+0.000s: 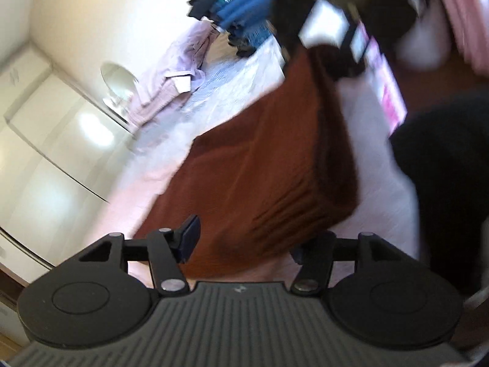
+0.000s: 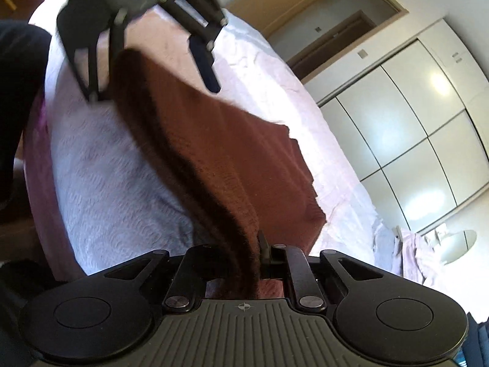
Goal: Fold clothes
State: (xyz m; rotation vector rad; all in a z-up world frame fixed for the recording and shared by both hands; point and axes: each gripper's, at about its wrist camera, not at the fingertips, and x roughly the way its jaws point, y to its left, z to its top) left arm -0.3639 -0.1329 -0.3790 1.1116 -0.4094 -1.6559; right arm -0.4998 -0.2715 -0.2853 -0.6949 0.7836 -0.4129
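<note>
A rust-brown knitted garment (image 1: 259, 165) lies folded on the pale pink bedspread (image 1: 159, 140); in the right wrist view the garment (image 2: 232, 159) is lifted along one edge. My left gripper (image 1: 244, 244) has its jaws wide apart with the garment's corner between them; it also shows in the right wrist view (image 2: 152, 88), open over the far end. My right gripper (image 2: 244, 260) is shut on the garment's thick folded edge and shows blurred in the left wrist view (image 1: 345, 58).
A crumpled pink shirt (image 1: 171, 88) lies at the far side of the bed, also in the right wrist view (image 2: 412, 253). Dark and blue clothes (image 1: 235, 3) lie beyond. White wardrobe doors (image 2: 412, 122) and a door (image 2: 330, 30) stand behind.
</note>
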